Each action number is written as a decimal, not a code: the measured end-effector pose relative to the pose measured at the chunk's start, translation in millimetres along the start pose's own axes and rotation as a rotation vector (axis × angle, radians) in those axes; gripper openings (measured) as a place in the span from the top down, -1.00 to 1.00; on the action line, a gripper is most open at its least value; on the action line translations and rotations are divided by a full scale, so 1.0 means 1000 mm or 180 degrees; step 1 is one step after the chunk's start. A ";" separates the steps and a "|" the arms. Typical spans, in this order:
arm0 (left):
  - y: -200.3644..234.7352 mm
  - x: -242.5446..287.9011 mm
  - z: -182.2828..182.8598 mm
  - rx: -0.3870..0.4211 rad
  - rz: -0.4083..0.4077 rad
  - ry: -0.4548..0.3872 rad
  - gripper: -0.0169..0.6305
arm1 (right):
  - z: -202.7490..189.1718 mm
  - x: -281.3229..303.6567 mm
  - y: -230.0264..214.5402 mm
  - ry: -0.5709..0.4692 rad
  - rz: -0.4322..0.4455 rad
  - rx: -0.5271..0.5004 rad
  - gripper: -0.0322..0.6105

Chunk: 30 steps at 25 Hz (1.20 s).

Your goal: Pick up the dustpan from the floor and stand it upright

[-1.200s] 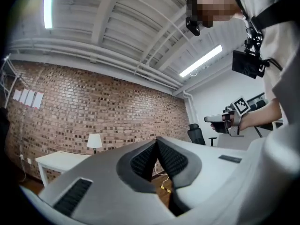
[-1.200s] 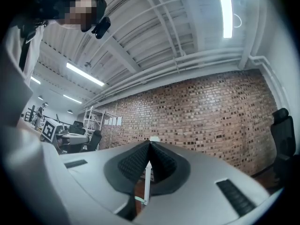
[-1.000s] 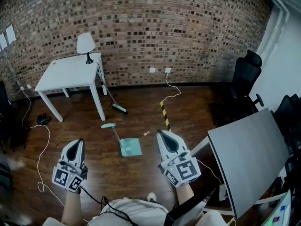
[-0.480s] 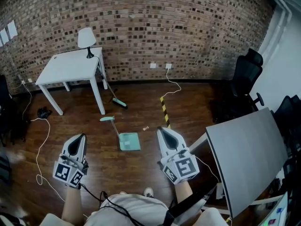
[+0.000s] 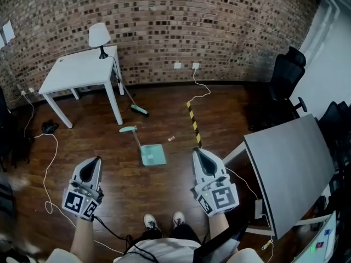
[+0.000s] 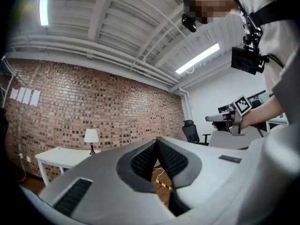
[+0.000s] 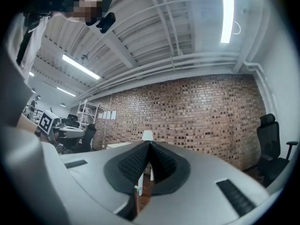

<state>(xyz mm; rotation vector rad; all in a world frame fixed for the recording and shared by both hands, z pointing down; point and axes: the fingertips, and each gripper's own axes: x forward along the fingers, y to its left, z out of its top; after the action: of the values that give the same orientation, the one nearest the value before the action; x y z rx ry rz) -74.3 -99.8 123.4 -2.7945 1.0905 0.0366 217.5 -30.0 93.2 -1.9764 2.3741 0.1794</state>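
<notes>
Approach stage. My left tongs point(image 5: 97, 160) and right tongs point(image 5: 196, 151) are closed and empty. The dustpan point(image 5: 152, 154) lies flat on the floor point(image 5: 129, 193) at twelve o'clock, well apart from both, handle toward eleven. Next, I judge: stoop, open, grasp the handle.

The head view is looking steeply down on the floor point(image 5: 148, 199). Cameras riding the left gripper point(image 5: 97, 159) and right gripper point(image 5: 195, 150) are facing level toward the far brick wall point(image 5: 192, 26) — all three are sharing it and the white table point(image 5: 77, 73).
</notes>
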 end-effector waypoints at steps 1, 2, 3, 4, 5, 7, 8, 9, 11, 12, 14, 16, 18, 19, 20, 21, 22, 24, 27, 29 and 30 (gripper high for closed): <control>0.001 -0.002 -0.001 0.0024 -0.0012 0.0006 0.93 | 0.003 -0.002 0.000 -0.0019 -0.0021 -0.0027 0.96; -0.001 -0.004 -0.001 0.0041 -0.0018 0.0012 0.92 | 0.005 -0.006 0.001 -0.0031 -0.0029 -0.0044 0.96; -0.005 -0.008 0.000 0.0058 -0.0026 0.0015 0.93 | 0.007 -0.013 0.002 -0.0033 -0.0030 -0.0053 0.96; -0.013 -0.013 0.002 0.0087 -0.0044 0.0015 0.92 | 0.009 -0.021 0.002 -0.0028 -0.0032 -0.0060 0.96; -0.022 -0.016 0.005 0.0131 -0.0072 0.0015 0.92 | 0.010 -0.029 0.001 -0.0022 -0.0041 -0.0065 0.96; -0.043 -0.026 0.011 0.0224 -0.0129 0.0016 0.92 | 0.013 -0.048 0.001 -0.0025 -0.0071 -0.0056 0.96; -0.053 -0.032 0.013 0.0251 -0.0146 0.0015 0.92 | 0.015 -0.058 0.002 -0.0038 -0.0082 -0.0038 0.96; -0.064 -0.039 0.015 0.0262 -0.0157 0.0013 0.92 | 0.016 -0.069 0.005 -0.0057 -0.0082 -0.0018 0.96; -0.090 -0.057 0.018 0.0258 -0.0162 0.0018 0.93 | 0.019 -0.098 0.012 -0.0082 -0.0054 0.0009 0.96; -0.105 -0.067 0.020 0.0250 -0.0156 0.0024 0.93 | 0.020 -0.116 0.016 -0.0087 -0.0033 0.0020 0.96; -0.139 -0.090 0.023 0.0243 -0.0128 0.0021 0.92 | 0.022 -0.157 0.023 -0.0110 0.0024 0.0053 0.96; -0.178 -0.116 0.026 0.0250 -0.0071 0.0007 0.92 | 0.023 -0.203 0.027 -0.0140 0.0107 0.0060 0.96; -0.220 -0.143 0.026 0.0236 0.0012 0.0007 0.92 | 0.023 -0.251 0.029 -0.0141 0.0191 0.0041 0.96; -0.241 -0.157 0.026 0.0226 0.0050 0.0011 0.93 | 0.022 -0.276 0.030 -0.0139 0.0229 0.0031 0.96; -0.264 -0.170 0.027 0.0225 0.0076 0.0018 0.92 | 0.024 -0.300 0.030 -0.0142 0.0265 0.0023 0.96; -0.286 -0.183 0.028 0.0235 0.0091 0.0027 0.92 | 0.026 -0.323 0.031 -0.0148 0.0301 0.0018 0.96; -0.308 -0.197 0.030 0.0250 0.0101 0.0037 0.92 | 0.029 -0.346 0.032 -0.0157 0.0336 0.0015 0.96; -0.343 -0.221 0.035 0.0252 0.0132 0.0055 0.92 | 0.036 -0.386 0.037 -0.0177 0.0398 0.0008 0.96; -0.379 -0.251 0.050 0.0253 0.0138 0.0086 0.92 | 0.048 -0.427 0.048 -0.0156 0.0472 0.0030 0.96; -0.389 -0.265 0.062 0.0301 0.0120 0.0106 0.92 | 0.056 -0.442 0.057 -0.0148 0.0493 0.0056 0.96; -0.391 -0.271 0.068 0.0312 0.0120 0.0105 0.92 | 0.060 -0.447 0.062 -0.0156 0.0491 0.0067 0.96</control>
<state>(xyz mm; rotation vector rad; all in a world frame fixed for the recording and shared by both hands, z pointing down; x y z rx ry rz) -8.4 376.2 124.1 -2.6969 1.1208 -0.0576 236.6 424.9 87.0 -1.7589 2.4863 0.2052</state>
